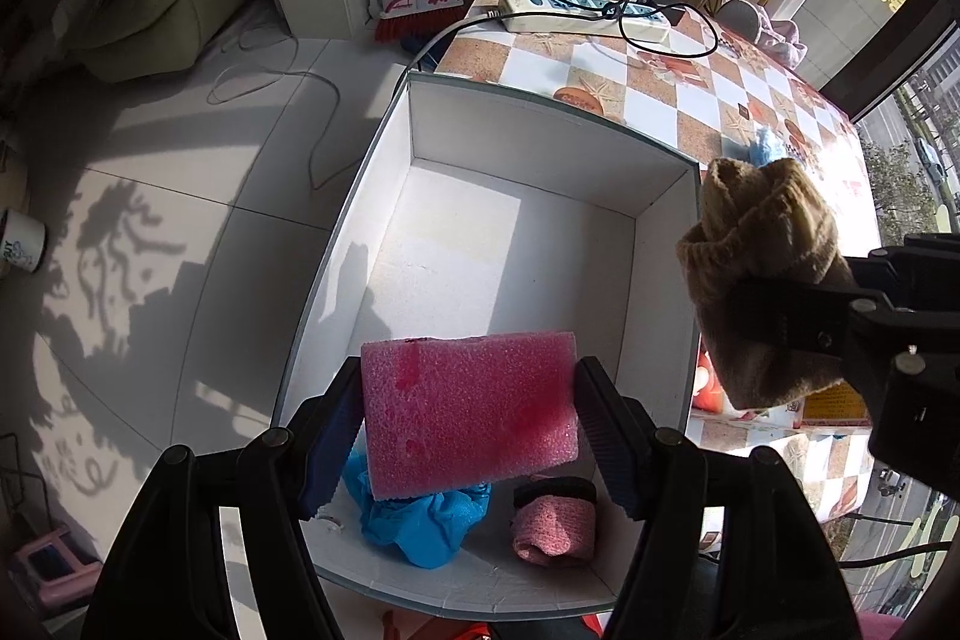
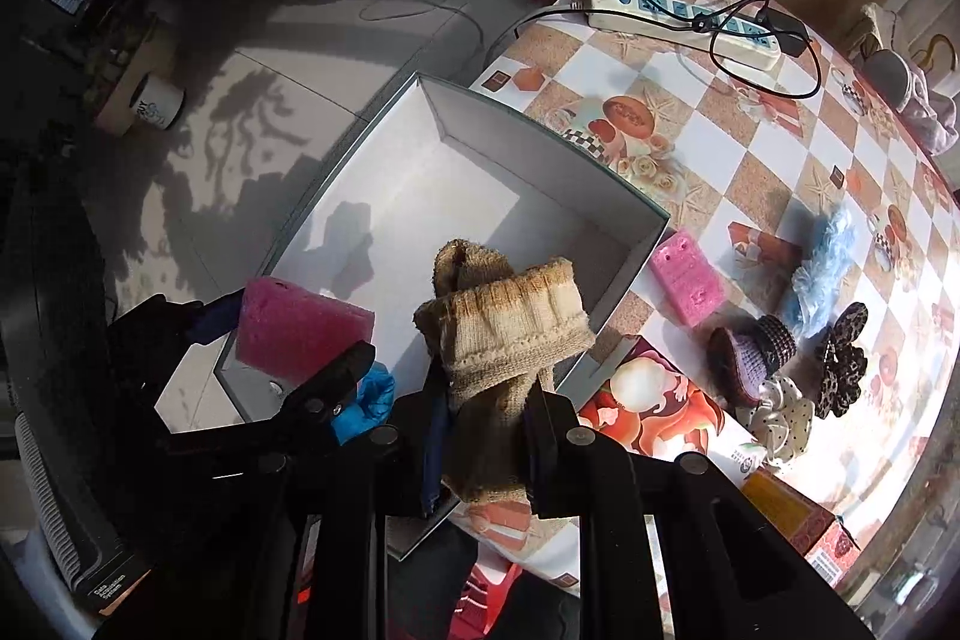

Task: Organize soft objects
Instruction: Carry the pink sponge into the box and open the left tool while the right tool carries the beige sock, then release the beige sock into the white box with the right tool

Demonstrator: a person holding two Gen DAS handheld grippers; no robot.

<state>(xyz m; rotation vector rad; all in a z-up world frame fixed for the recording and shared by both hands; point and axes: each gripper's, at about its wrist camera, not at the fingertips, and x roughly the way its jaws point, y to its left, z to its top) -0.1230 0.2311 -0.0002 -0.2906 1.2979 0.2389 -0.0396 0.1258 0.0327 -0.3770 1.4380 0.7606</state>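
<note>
Left wrist: white box holds blue cloth, pink roll (claws pinching sponge, sock).

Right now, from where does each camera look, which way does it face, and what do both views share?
Left wrist: sits on the left gripper, looks down into the white box; its fingers clamp a pink sponge.
Right wrist: sits on the right gripper, faces the box and table; its fingers clamp a tan sock.
Shared: box, sponge, sock, power strip.
</note>
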